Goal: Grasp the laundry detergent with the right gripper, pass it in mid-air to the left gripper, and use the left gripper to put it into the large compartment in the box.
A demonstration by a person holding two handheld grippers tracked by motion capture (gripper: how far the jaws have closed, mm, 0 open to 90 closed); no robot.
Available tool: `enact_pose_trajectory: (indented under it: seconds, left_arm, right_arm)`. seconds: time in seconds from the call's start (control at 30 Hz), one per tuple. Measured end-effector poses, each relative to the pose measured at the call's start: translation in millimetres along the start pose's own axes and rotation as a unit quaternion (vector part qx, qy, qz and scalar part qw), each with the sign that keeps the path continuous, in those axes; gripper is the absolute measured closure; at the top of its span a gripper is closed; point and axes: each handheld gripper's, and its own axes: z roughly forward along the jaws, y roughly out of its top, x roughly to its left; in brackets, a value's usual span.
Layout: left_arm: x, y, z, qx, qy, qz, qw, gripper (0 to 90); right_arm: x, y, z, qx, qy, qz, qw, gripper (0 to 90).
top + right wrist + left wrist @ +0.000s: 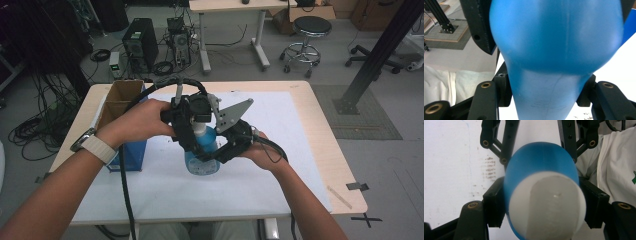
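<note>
A blue plastic bottle (pixel 202 159) with a white cap stands on the white mat (pixel 280 165) at the table's middle. My left gripper (pixel 196 122) reaches in from the left and over the bottle's top. In the left gripper view its pads (pixel 495 205) sit against both sides of the white cap (pixel 549 205), with the blue bottle (pixel 539 157) below. My right gripper (pixel 216 150) comes from the right, shut on the bottle's body. In the right gripper view the blue bottle (pixel 554 37) is pinched at its narrow part between the jaws of my right gripper (pixel 546 95).
An open cardboard box (pixel 120 97) stands at the table's left with a blue box (pixel 131 155) in front of it. Cables trail from both grippers over the mat. Beyond the far edge are a computer tower (pixel 140 42), a desk and a stool (pixel 311 30).
</note>
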Motion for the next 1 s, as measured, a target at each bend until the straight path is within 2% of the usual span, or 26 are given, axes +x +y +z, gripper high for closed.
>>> enact_pose_trajectory:
  seconds: [0.13, 0.47, 0.77, 0.83, 0.9, 1.0]
  left_arm:
    - [1.1, -1.2, 0.0, -0.001, -0.002, -0.002, 1.0, 37.4]
    - [0.4, 0.5, -0.7, -0.005, -0.011, 0.0, 0.9999, 37.9]
    - [-3.7, 4.7, -1.8, -0.01, -0.011, 0.004, 0.9999, 38.1]
    - [-4.3, 5.8, -2.2, -0.008, -0.011, -0.001, 0.9999, 38.2]
    - [-5.0, 6.0, -2.5, -0.005, -0.006, -0.002, 1.0, 38.2]
    - [-4.2, 3.4, -4.8, -0.006, -0.001, -0.014, 0.9999, 38.2]
  right_arm:
    - [1.1, 0.3, 0.9, 0.005, 0.0, -0.002, 1.0, 45.2]
    - [3.1, 0.3, -0.6, 0.005, 0.002, -0.003, 1.0, 45.2]
    - [6.5, -0.5, -5.3, 0.007, 0.004, -0.006, 0.9999, 44.0]
    - [7.1, -1.6, -8.7, 0.007, 0.01, -0.003, 0.9999, 40.4]
    - [7.7, -3.1, -14.9, 0.007, 0.015, 0.008, 0.9998, 32.2]
    - [7.9, -9.9, -33.0, 0.007, 0.015, 0.031, 0.9994, 25.0]
